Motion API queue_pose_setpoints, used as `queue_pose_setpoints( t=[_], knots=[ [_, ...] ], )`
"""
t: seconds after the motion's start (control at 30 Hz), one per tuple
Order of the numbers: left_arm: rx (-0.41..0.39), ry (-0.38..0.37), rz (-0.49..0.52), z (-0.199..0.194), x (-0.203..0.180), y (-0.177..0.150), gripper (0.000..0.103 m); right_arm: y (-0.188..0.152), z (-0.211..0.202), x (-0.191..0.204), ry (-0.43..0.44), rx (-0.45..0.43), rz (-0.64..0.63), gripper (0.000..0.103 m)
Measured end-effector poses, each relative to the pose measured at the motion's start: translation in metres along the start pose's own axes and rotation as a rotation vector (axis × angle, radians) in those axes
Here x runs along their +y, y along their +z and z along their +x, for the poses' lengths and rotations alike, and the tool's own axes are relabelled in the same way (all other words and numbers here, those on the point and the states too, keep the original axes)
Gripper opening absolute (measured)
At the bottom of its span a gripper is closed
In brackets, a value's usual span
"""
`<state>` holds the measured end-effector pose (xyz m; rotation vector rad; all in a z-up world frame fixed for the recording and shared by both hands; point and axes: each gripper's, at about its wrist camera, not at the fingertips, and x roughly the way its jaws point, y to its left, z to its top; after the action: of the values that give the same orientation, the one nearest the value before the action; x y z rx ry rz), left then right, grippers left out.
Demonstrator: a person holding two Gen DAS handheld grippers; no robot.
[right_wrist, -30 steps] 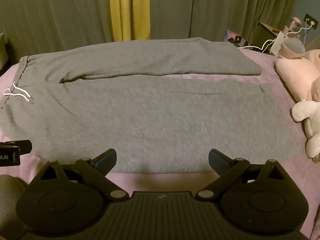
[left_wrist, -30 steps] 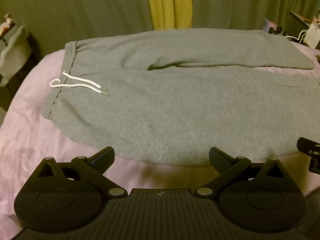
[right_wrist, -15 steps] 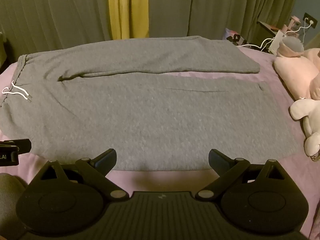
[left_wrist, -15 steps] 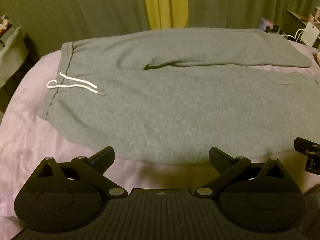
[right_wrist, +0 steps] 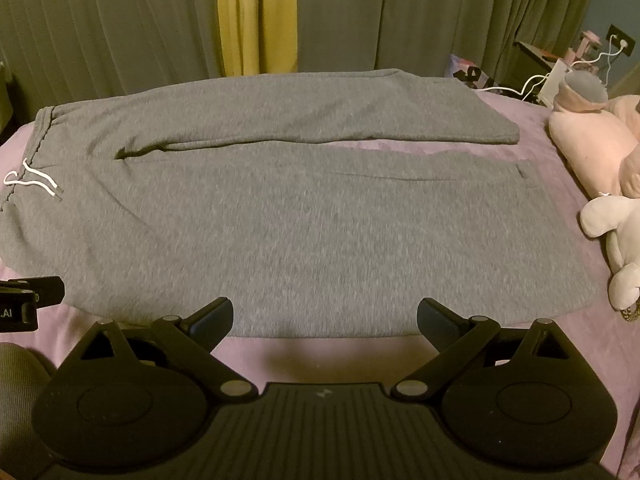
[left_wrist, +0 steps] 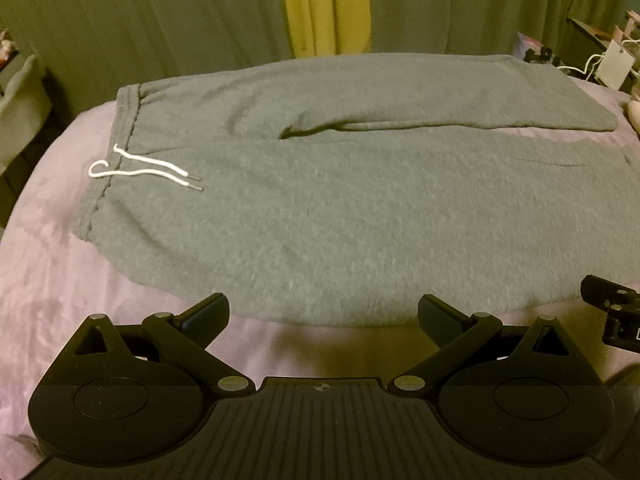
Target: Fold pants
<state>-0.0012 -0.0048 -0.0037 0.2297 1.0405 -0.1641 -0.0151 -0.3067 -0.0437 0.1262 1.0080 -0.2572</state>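
Two grippers, the left gripper (left_wrist: 320, 316) and right gripper (right_wrist: 325, 316), hover with jaws spread wide and empty just short of the near edge of grey pants (right_wrist: 312, 216) lying flat across a purple bedspread (left_wrist: 44, 280). The white drawstring (left_wrist: 148, 170) lies at the waistband on the left; pink stuffed toys (right_wrist: 600, 140) sit to the right, with green curtains (right_wrist: 120, 28) behind.

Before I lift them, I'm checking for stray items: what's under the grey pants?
The grey pants lie flat on a purple bedsheet, seen around and between the legs. Anything beneath the fabric itself is covered.
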Motion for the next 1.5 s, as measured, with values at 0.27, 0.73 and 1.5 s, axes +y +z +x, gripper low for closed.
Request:
queue_pose_setpoints(
  t=[0.27, 0.73, 1.5],
  knots=[
    [0.008, -0.005, -0.002, 0.001, 0.000, 0.000, 0.103, -0.002, 0.001, 0.001, -0.001, 0.002, -0.002, 0.099],
    [0.016, -0.012, -0.008, 0.002, 0.000, 0.001, 0.103, -0.002, 0.003, 0.002, -0.003, 0.015, -0.001, 0.099],
    [0.028, -0.021, -0.014, 0.006, -0.001, 0.000, 0.103, -0.004, 0.011, -0.003, -0.016, 0.041, 0.018, 0.099]
  ],
)
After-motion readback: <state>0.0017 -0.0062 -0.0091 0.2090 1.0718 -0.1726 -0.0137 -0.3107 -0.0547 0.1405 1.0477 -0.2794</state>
